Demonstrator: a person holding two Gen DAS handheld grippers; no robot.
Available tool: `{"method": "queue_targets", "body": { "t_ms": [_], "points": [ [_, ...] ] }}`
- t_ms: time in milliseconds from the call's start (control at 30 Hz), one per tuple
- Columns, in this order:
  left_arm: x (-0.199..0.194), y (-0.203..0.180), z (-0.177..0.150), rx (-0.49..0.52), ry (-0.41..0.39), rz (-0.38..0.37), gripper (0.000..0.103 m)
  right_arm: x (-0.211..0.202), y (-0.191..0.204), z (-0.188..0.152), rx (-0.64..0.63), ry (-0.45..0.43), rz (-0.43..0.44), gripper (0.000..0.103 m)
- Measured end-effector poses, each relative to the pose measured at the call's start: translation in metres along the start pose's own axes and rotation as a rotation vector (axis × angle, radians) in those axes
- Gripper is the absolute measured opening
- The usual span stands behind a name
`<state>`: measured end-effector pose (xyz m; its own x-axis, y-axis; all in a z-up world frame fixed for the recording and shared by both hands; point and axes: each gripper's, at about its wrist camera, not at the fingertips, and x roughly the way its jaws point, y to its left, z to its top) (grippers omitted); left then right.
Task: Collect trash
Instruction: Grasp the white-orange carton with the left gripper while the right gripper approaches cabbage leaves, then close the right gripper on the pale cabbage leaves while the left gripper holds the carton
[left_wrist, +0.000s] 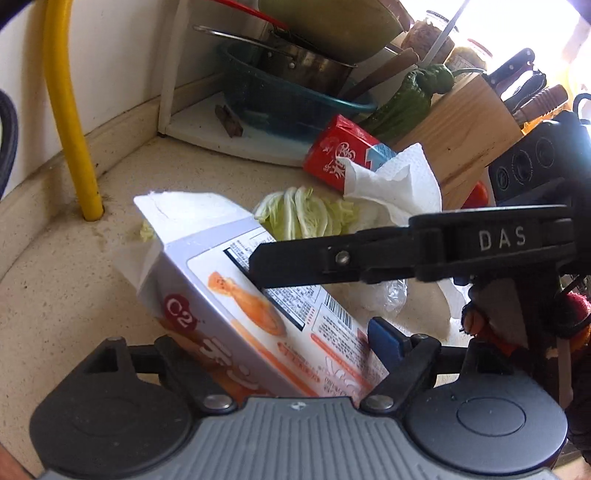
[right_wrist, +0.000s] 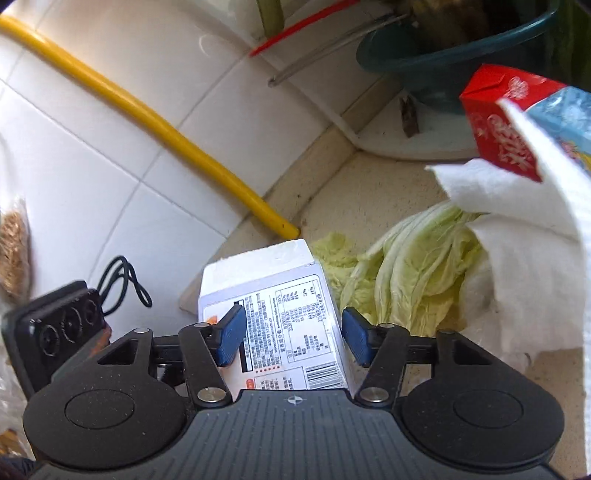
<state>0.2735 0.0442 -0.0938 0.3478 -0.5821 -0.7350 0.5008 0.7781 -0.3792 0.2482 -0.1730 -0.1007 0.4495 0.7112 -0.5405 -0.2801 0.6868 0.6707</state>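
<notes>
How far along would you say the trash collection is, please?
Nothing looks collected yet. The white carton sits between both hand-held grippers, left and right, neither clearly clamped. The red carton, paper towel and cabbage leaves remain on the counter.

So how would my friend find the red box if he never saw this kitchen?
Look at the wooden knife block on the beige counter. Leaning against its front, just behind the crumpled white paper towel and the pale cabbage leaves, lies the red carton. It is the only bright red box, with white writing and a blue end.
</notes>
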Motion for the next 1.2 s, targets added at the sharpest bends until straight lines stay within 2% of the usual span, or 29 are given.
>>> {"method": "queue_targets", "body": {
  "t_ms": [133, 200, 300, 367, 500, 667, 867, 933, 1200],
  "points": [
    [-0.003, 0.005, -0.001, -0.024, -0.022, -0.052, 0.077, -0.005, -0.003, -0.004, -0.002, 0.030, 0.011, 0.069],
    [-0.004, 0.003, 0.001, -0.024, -0.040, -0.048, 0.075, -0.013, -0.001, -0.006, -0.012, 0.019, 0.008, 0.070],
    [0.001, 0.003, 0.003, -0.042, -0.035, 0.013, 0.058, -0.023, 0.006, -0.011, -0.034, -0.004, -0.002, 0.069],
    [0.002, 0.009, 0.003, -0.094, -0.030, -0.029, 0.045, -0.026, 0.009, -0.012, -0.046, -0.015, -0.001, 0.064],
    [-0.008, 0.006, 0.001, -0.084, -0.054, 0.014, 0.041, -0.041, 0.010, -0.008, -0.028, -0.075, -0.045, 0.064],
    [-0.026, 0.012, -0.005, -0.116, -0.091, 0.019, 0.035, -0.046, 0.011, 0.008, -0.048, -0.155, -0.237, 0.064],
    [-0.048, 0.018, -0.015, -0.147, -0.130, 0.034, 0.032, -0.010, 0.015, 0.018, -0.094, -0.099, -0.400, 0.067],
    [-0.051, 0.021, -0.020, -0.161, -0.135, 0.037, 0.032, 0.004, 0.019, 0.017, -0.124, -0.067, -0.424, 0.072],
    [-0.053, 0.021, -0.028, -0.181, -0.141, 0.052, 0.032, 0.038, 0.032, 0.014, -0.249, -0.029, -0.567, 0.072]
  ]
}}
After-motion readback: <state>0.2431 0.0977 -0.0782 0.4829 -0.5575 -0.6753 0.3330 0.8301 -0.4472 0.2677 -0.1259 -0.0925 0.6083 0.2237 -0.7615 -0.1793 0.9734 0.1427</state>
